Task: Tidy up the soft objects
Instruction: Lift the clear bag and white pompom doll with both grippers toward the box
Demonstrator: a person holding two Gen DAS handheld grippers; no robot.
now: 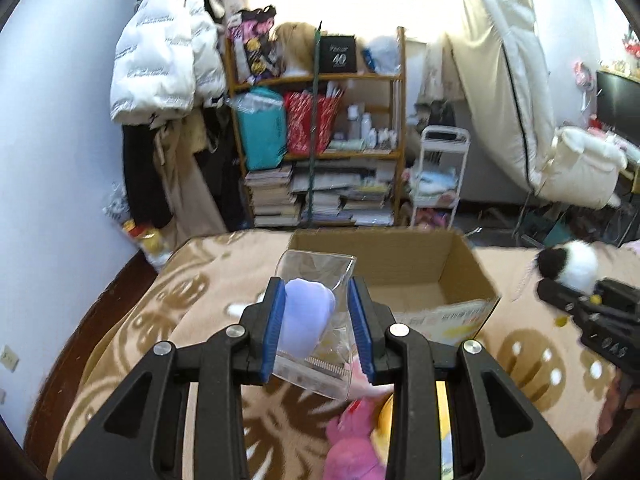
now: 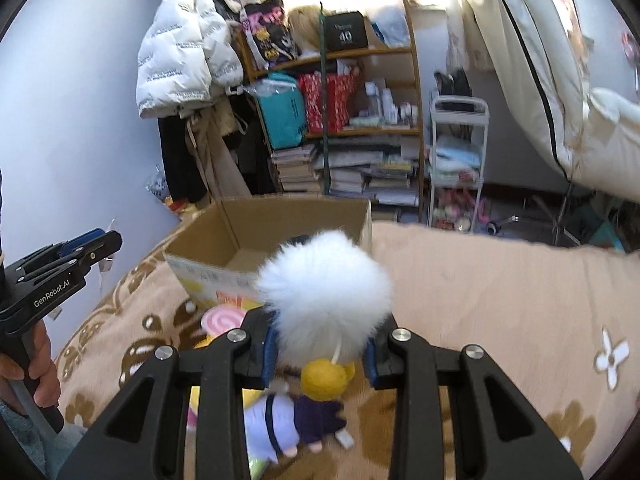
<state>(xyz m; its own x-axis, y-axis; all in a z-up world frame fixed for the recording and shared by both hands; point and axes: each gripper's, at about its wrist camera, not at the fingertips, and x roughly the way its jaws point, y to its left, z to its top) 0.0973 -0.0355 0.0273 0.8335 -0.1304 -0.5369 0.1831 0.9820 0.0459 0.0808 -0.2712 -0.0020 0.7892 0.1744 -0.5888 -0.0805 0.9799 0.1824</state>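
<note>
Two grippers held short of the cardboard box [image 1: 400,264]: left gripper [image 1: 318,320] clamps a clear pouch [image 1: 316,276] apparently holding a lavender plush; right gripper [image 2: 320,344] grips a white pompom [image 2: 326,280].

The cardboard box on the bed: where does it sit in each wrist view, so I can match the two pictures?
Left wrist: cardboard box at centre, slightly right, just beyond the left tongs.
Right wrist: box left of centre, behind the white pompom in the right tongs.
Shared landmark: wooden bookshelf behind the box.
</note>
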